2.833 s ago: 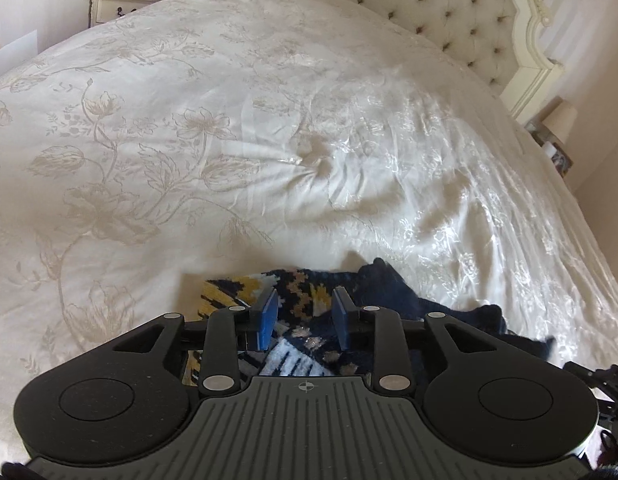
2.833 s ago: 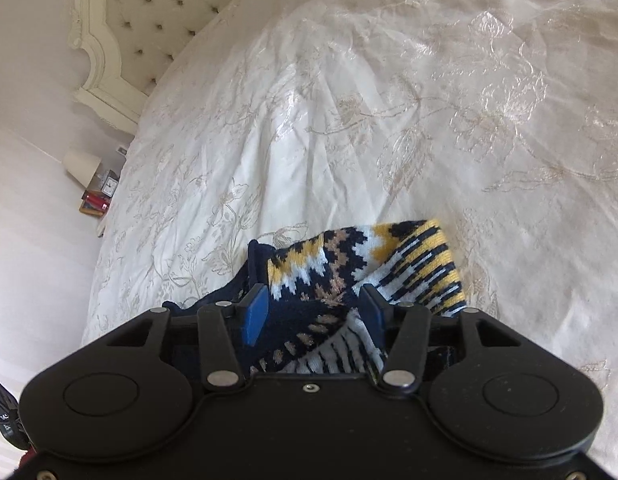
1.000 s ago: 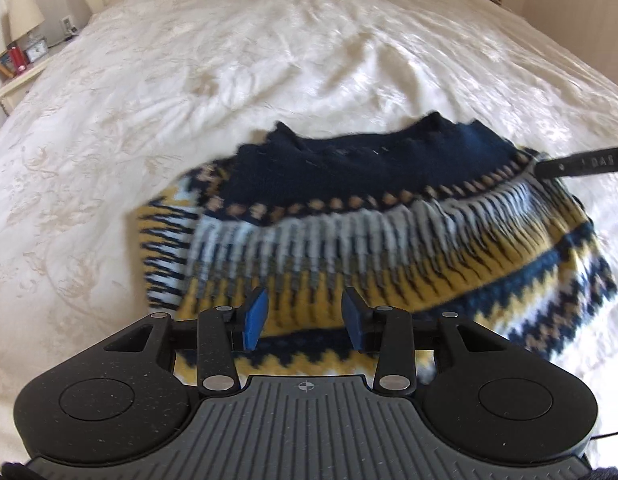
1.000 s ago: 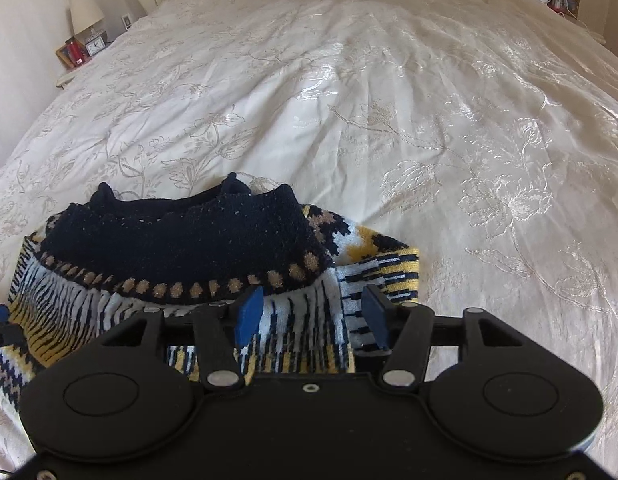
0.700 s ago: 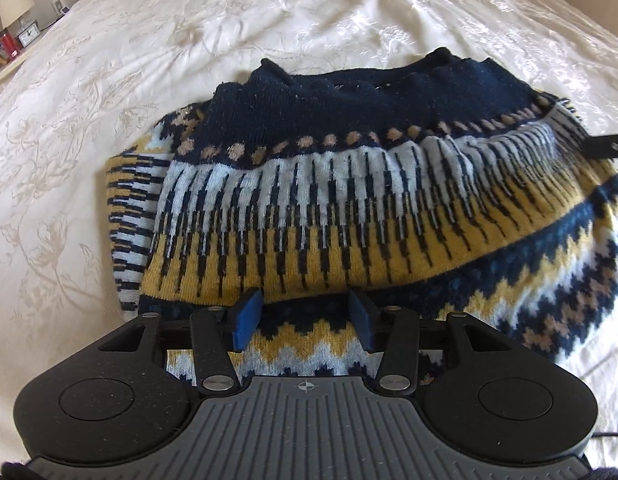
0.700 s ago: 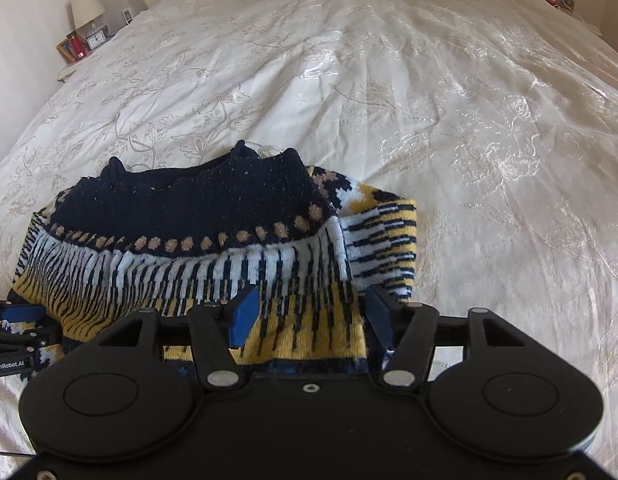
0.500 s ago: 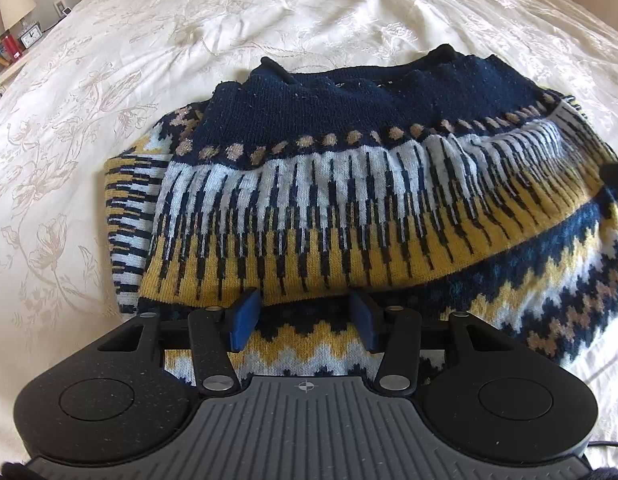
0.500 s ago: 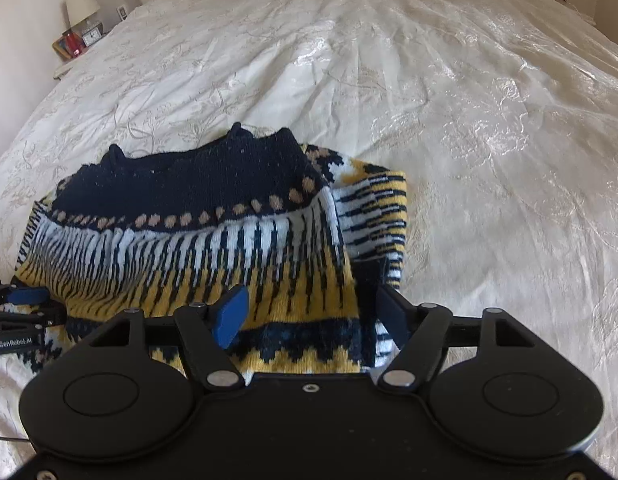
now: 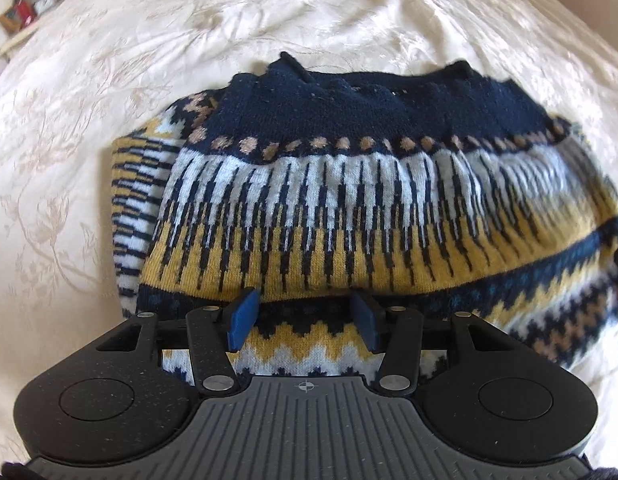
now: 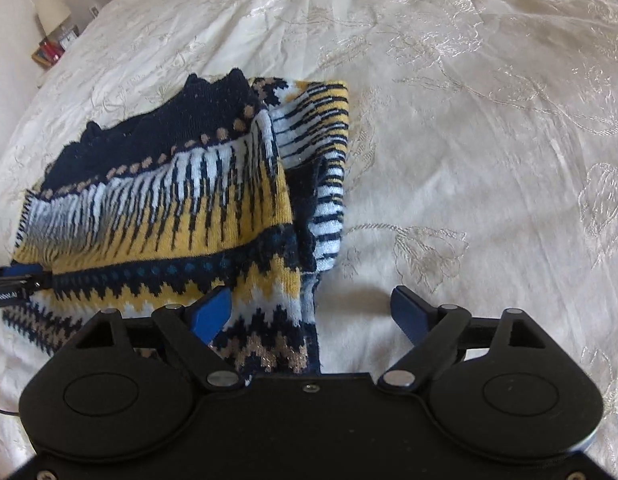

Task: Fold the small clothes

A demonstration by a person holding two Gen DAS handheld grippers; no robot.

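A navy, white and mustard patterned knit sweater [image 9: 349, 200] lies folded on the bed, its navy collar end farthest from me. My left gripper [image 9: 303, 318] hovers over the near zigzag band, its blue pads apart with knit between them and not pressing on it. In the right wrist view the sweater [image 10: 169, 200] fills the left half. My right gripper [image 10: 311, 310] is at the sweater's right edge and its jaws are opening wide. One finger is over the knit, the other over bare bedspread, and neither grips anything. The left gripper's tip [image 10: 21, 276] shows at the far left.
A cream embroidered bedspread [image 10: 469, 120] stretches all around the sweater, wrinkled in places. A nightstand with a lamp and small items [image 10: 53, 40] stands beyond the bed's far left corner.
The sweater has settled flat on the bed with its upper part folded over. Both grippers' jaws have spread and let go of the knit. The right gripper slid to the sweater's right edge.
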